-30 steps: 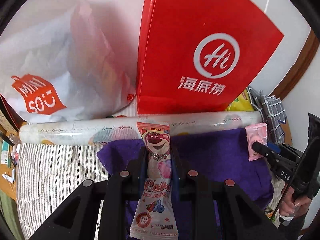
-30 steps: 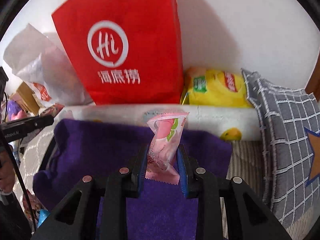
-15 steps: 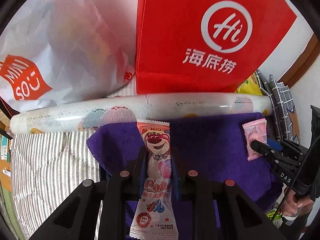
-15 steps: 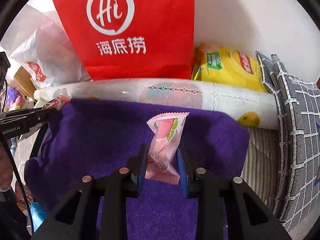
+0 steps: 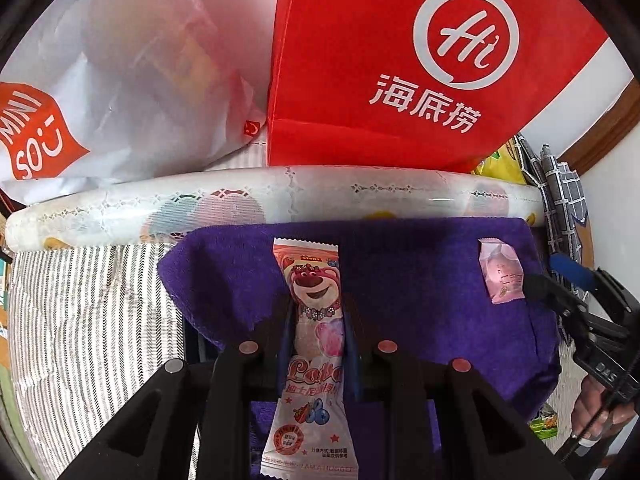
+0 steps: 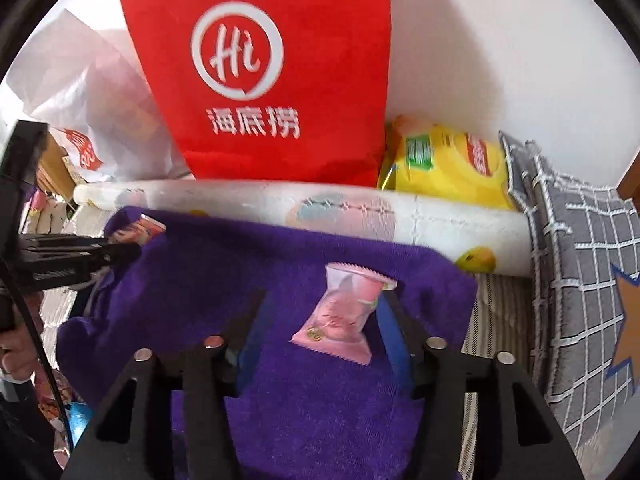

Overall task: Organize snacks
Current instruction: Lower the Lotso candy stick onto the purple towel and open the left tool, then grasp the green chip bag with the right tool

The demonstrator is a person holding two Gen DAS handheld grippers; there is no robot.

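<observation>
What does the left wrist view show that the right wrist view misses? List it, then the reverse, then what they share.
Left wrist only: the bear face on the snack bar, clamped in the shut left hand-held gripper. Right wrist only: the right hand-held gripper with jaws that have just been opening, the pink packet loose between them; the orange star on the cushion. Both: red bag, patterned roll, purple towel.

The tall red paper bag (image 5: 400, 60) bears a white "Hi" ring logo above "海底捞"; the crumpled white plastic bag (image 5: 120, 80) reads "MINISO"; the long pink bear-printed snack wrapper (image 5: 314, 292) reads "Lotso"
</observation>
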